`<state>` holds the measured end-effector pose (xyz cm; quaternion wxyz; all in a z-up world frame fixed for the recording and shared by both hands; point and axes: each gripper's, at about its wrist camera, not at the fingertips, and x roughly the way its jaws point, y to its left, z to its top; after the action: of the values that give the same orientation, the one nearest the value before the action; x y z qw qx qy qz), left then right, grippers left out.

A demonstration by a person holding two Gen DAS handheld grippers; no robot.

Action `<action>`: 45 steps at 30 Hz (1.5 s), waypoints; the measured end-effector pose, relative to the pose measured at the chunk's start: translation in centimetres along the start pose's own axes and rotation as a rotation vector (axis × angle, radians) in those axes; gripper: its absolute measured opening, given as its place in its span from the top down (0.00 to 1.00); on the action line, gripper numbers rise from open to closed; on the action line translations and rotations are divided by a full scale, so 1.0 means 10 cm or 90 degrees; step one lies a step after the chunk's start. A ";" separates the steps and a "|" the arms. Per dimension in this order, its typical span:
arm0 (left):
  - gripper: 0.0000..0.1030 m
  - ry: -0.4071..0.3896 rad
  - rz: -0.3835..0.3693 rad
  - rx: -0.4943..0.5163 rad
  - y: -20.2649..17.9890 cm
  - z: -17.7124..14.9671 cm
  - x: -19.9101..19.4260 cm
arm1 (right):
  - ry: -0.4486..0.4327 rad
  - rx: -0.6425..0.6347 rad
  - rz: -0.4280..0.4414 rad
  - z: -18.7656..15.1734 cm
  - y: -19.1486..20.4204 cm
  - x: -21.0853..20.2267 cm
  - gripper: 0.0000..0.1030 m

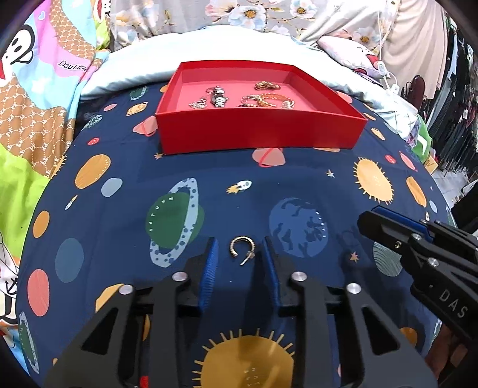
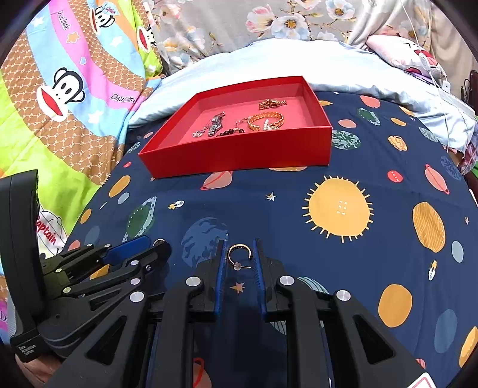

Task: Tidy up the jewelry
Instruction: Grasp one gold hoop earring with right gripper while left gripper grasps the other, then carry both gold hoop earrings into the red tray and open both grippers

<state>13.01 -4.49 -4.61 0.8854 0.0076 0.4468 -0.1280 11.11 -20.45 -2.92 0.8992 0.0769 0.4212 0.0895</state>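
Note:
A gold hoop earring (image 1: 242,248) lies on the navy space-print sheet between the open fingers of my left gripper (image 1: 240,249). A second gold hoop earring (image 2: 239,255) lies between the open fingers of my right gripper (image 2: 239,253). Neither gripper touches its earring. A red box (image 1: 260,131) stands further back; it holds a silver watch (image 1: 217,96), gold bracelets (image 1: 269,100) and other pieces. The right gripper also shows in the left wrist view (image 1: 418,241), and the left gripper shows in the right wrist view (image 2: 134,250).
A pale blue pillow (image 1: 209,44) lies behind the box. A colourful cartoon quilt (image 2: 59,104) is bunched at the left. Floral fabric (image 2: 254,24) hangs at the back. Clothes (image 1: 457,74) and cables (image 1: 385,59) are at the far right.

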 end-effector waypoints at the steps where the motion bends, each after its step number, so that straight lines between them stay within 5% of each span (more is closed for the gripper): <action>1: 0.77 0.000 -0.001 0.000 0.00 0.00 0.00 | -0.001 0.000 -0.001 0.00 0.00 0.00 0.84; 5: 0.84 0.001 -0.006 -0.001 -0.01 0.00 0.01 | -0.001 0.000 0.000 0.00 0.00 0.00 0.84; 28: 0.84 -0.035 -0.044 -0.026 0.01 0.18 -0.41 | -0.048 -0.016 0.012 0.13 0.12 -0.36 0.84; 45: 0.84 -0.124 -0.027 -0.030 0.15 0.95 -0.56 | -0.120 -0.041 0.002 0.84 0.03 -0.41 0.84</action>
<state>17.71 -3.07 5.37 0.9217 -0.0352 0.3616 -0.1360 14.96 -21.61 5.57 0.9368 0.0570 0.3314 0.0969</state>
